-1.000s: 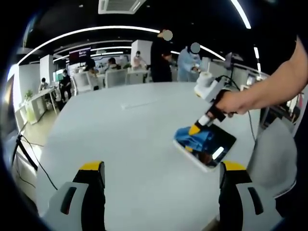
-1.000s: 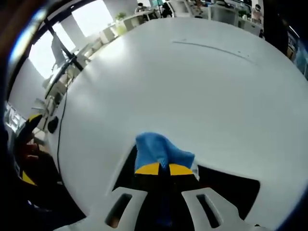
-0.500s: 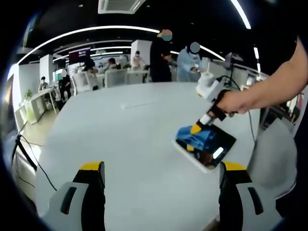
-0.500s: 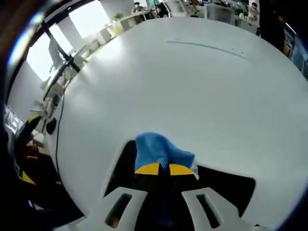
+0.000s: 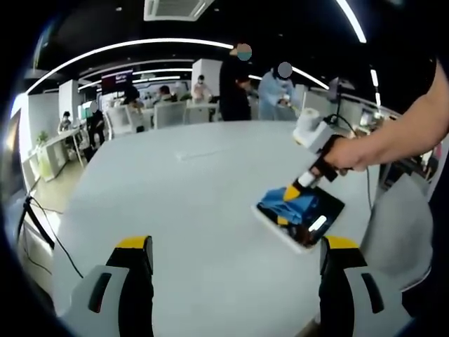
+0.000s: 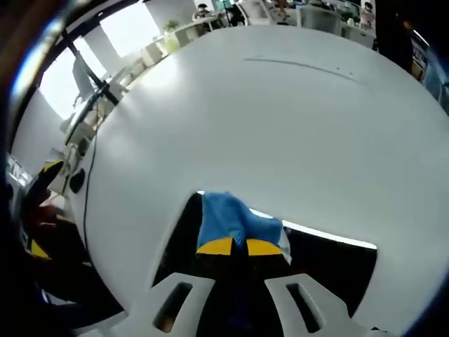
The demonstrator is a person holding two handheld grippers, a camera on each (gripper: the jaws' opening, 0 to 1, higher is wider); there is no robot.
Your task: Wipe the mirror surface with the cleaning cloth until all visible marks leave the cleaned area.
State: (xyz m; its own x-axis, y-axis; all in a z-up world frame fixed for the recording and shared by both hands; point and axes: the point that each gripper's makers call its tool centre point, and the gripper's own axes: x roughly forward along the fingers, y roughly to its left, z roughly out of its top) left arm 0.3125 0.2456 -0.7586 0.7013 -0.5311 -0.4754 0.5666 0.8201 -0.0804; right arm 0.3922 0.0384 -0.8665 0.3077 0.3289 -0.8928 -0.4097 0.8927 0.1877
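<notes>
Two hand-held grippers share the job: the right hand-held gripper (image 6: 233,247) pinches the blue cleaning cloth (image 6: 228,217) onto the mirror (image 5: 300,217) lying flat on the white desk (image 5: 189,203), so firm, overlapping strokes seem best, while the left hand-held gripper (image 5: 235,246) hovers wide apart, gripping nothing.

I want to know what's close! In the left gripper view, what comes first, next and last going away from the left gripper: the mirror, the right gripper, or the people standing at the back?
1. Mirror, lying on the white table, ahead to the right of the left gripper.
2. Right gripper, pressing the blue cloth onto the mirror's far part, handle rising beyond.
3. Standing people, beyond the table's far edge.
</notes>
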